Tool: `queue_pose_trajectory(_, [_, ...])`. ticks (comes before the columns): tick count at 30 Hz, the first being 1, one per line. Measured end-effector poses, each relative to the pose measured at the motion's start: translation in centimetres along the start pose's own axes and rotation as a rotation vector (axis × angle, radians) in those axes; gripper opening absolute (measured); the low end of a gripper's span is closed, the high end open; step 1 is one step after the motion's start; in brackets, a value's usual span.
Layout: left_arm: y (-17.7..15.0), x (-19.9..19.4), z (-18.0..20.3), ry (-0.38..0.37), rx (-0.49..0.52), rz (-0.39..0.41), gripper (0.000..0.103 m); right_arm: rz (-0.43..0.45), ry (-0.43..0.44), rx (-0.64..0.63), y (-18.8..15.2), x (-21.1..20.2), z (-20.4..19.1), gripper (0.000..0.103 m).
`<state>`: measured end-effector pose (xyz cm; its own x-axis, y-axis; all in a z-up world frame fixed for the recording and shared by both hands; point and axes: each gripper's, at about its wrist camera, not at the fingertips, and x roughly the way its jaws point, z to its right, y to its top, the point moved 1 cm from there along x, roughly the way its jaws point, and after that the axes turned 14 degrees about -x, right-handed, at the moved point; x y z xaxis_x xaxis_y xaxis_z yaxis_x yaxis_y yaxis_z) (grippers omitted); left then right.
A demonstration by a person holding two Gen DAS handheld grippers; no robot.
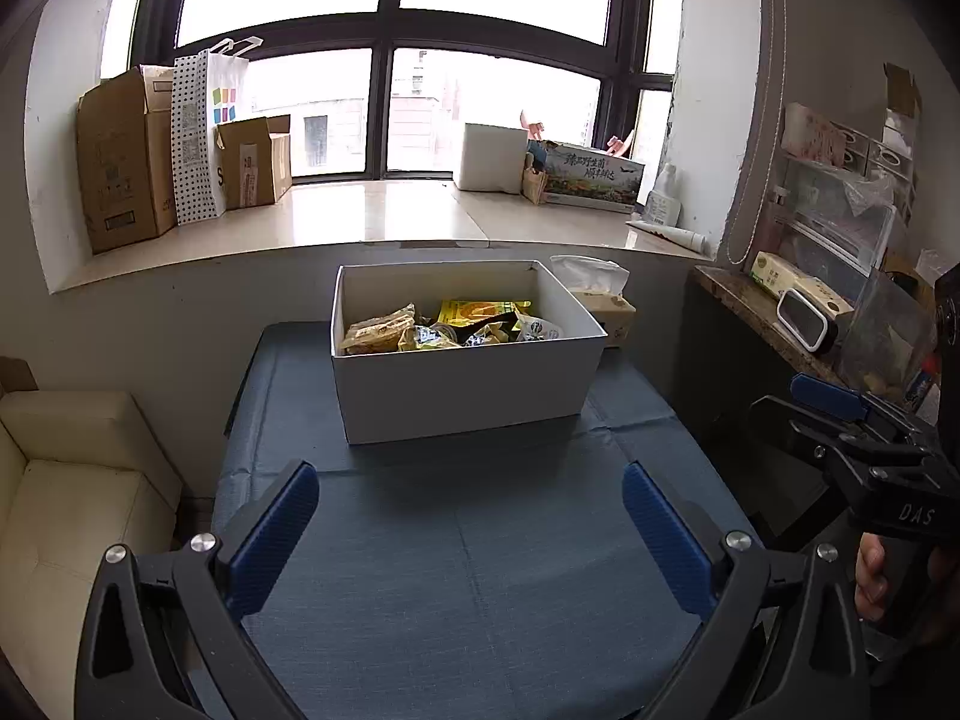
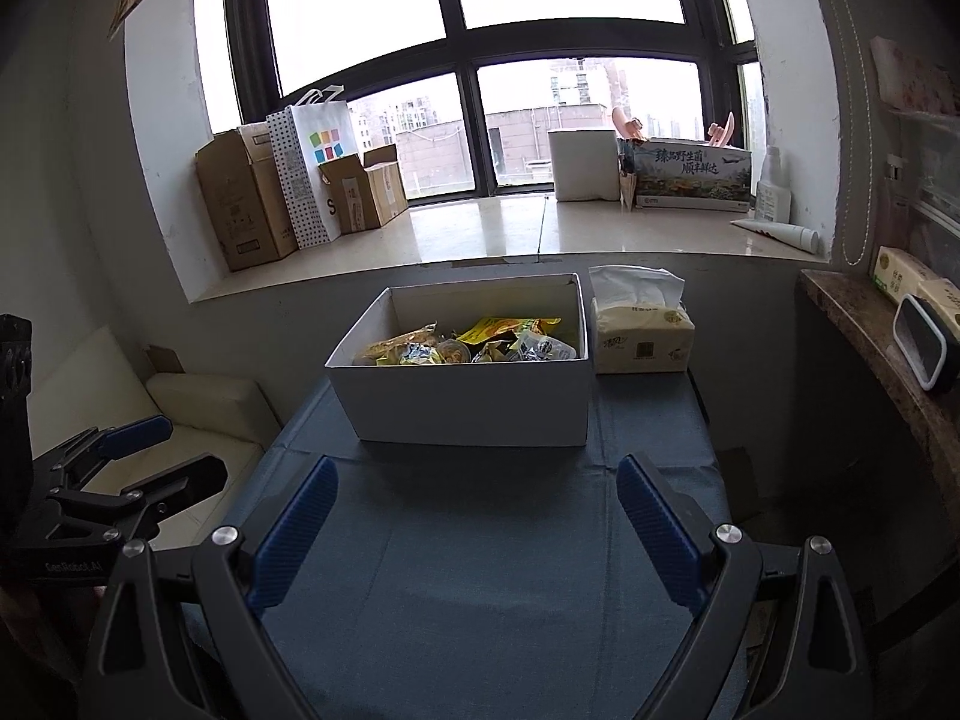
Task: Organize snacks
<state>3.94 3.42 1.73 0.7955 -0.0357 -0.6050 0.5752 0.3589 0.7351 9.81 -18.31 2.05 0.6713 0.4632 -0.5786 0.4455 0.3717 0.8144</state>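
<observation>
Both tools were built alike: black plastic frames with triangular cut-outs, round silver screws at the pivots, and jaws faced with ribbed blue pads. The left gripper [image 1: 471, 525] filled the bottom of its own view, and its pads [image 1: 273, 537] showed a fine cross-hatched texture. The right gripper [image 2: 477, 531] looked the same from its camera. At the right edge of the left view, its black body carried pale lettering reading "DAS". At the lower left of the right view, the other body bore small white lettering, too blurred to read.
</observation>
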Motion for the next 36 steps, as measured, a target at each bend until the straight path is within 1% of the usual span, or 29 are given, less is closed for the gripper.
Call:
queue_pose_trajectory(13, [-0.13, 0.62, 0.07, 0.012, 0.003, -0.012, 0.103, -0.012, 0.003, 0.006, -0.16, 0.30, -0.07, 0.097])
queue_pose_trajectory(22, [-0.05, 0.27, 0.03, 0.008, 0.004, -0.005, 0.103, -0.010, -0.004, 0.000, -0.15, 0.06, -0.28, 0.097])
queue_pose_trajectory(36, [-0.15, 0.18, 0.52, 0.007, 0.015, -0.007, 0.103, -0.023, 0.009, 0.007, -0.31, 0.50, -0.10, 0.097])
